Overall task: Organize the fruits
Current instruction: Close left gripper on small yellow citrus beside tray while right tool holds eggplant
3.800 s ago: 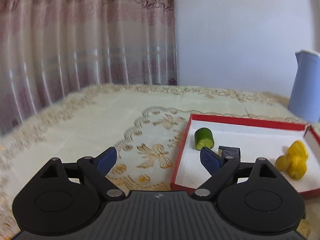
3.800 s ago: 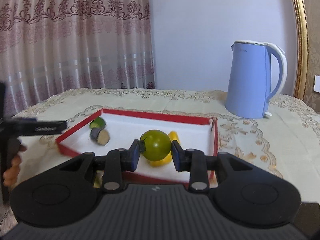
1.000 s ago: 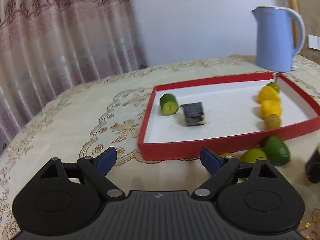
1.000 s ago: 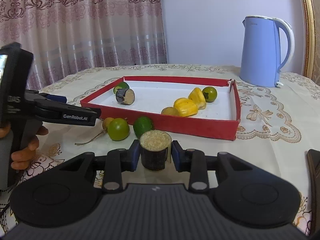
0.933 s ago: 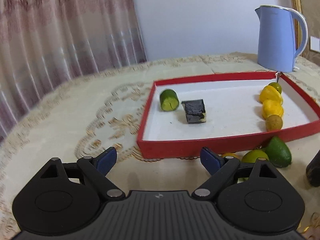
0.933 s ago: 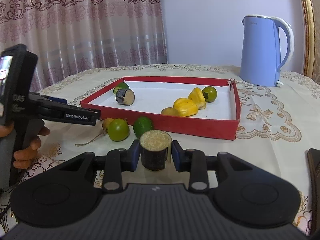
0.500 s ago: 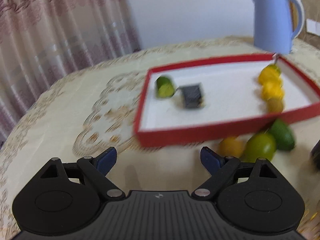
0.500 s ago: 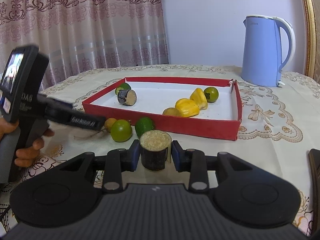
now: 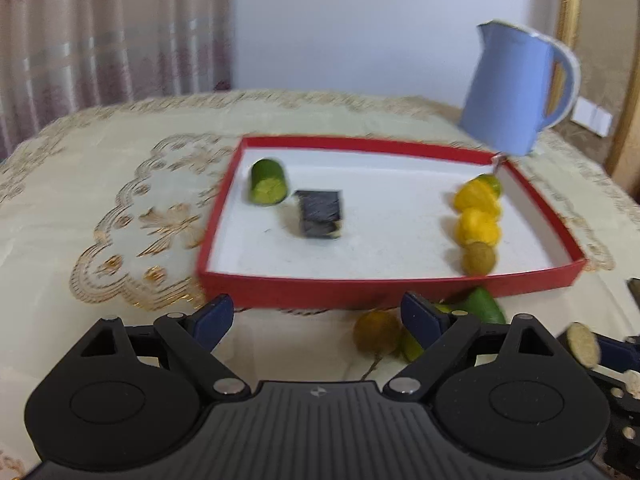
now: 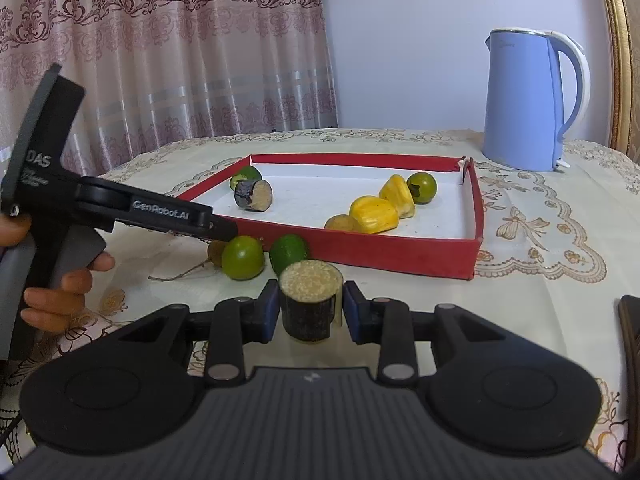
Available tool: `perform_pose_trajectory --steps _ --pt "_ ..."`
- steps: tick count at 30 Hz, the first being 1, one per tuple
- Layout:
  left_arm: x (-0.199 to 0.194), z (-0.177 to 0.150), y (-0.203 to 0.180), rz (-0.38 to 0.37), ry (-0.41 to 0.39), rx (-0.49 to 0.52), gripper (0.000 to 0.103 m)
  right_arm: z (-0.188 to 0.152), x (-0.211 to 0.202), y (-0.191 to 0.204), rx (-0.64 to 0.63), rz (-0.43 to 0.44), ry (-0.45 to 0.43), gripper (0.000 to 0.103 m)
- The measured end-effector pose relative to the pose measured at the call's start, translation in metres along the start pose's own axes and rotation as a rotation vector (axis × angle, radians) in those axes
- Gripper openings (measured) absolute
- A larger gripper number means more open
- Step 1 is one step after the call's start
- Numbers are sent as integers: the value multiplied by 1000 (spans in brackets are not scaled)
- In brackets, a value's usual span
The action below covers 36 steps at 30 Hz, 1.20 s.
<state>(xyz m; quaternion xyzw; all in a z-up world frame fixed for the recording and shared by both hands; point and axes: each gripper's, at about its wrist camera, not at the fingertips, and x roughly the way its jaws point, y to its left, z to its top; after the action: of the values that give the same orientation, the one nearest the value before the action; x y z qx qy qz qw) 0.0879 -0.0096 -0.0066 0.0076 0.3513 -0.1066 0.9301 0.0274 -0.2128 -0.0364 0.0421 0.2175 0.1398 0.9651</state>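
Dark sugarcane piece [image 10: 310,306] clamped between right fingers [image 10: 269,312]

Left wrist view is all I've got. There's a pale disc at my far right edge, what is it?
Observer: The cut top of a dark stub, upright, clamped in the right gripper.
Operator: How many fruits lie outside the tray?
Observer: Three, along its near wall: a brown fruit with a stem, a left green fruit and a right green fruit.
Operator: What's behind the yellow pieces?
Observer: One round green fruit, whole, near the tray's far corner.
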Motion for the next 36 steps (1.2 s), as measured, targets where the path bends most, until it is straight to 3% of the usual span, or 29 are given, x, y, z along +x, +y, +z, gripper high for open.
perform_pose_trajectory --steps 3,7,9,12,15,20,22,27,32,33,35,36 --pt "-2 -3 13 -45 34 -25 92 0 0 -1 2 3 0 32" --pt "-19 -12 33 19 41 -33 92 0 -1 -2 7 7 -7 32" --pt "-27 -14 43 72 20 -36 92 0 -1 -2 6 8 -7 32" --pt "-38 -16 53 34 -41 -16 92 0 -1 -1 4 8 -9 32" --pt "-47 -21 43 28 -117 46 92 0 -1 -2 9 7 -8 32" --pt "-45 -32 -1 17 -203 277 92 0 0 -1 8 1 -6 32" --pt "-39 -34 -13 58 -218 348 92 0 -1 -1 6 -2 -8 32" --pt "-23 -32 -20 51 -193 412 91 0 -1 -1 7 -1 -5 32" --pt "-15 -34 -23 -4 -135 432 67 0 -2 -2 13 -1 -4 32" --pt "-12 -34 -24 -17 -111 431 56 0 -2 -2 13 -1 -4 32" --pt "-12 -35 -25 -46 -95 421 43 0 -2 -2 13 -2 -4 32" --pt "-13 -35 -25 -64 -85 413 27 0 -2 -2 15 -3 -5 32"
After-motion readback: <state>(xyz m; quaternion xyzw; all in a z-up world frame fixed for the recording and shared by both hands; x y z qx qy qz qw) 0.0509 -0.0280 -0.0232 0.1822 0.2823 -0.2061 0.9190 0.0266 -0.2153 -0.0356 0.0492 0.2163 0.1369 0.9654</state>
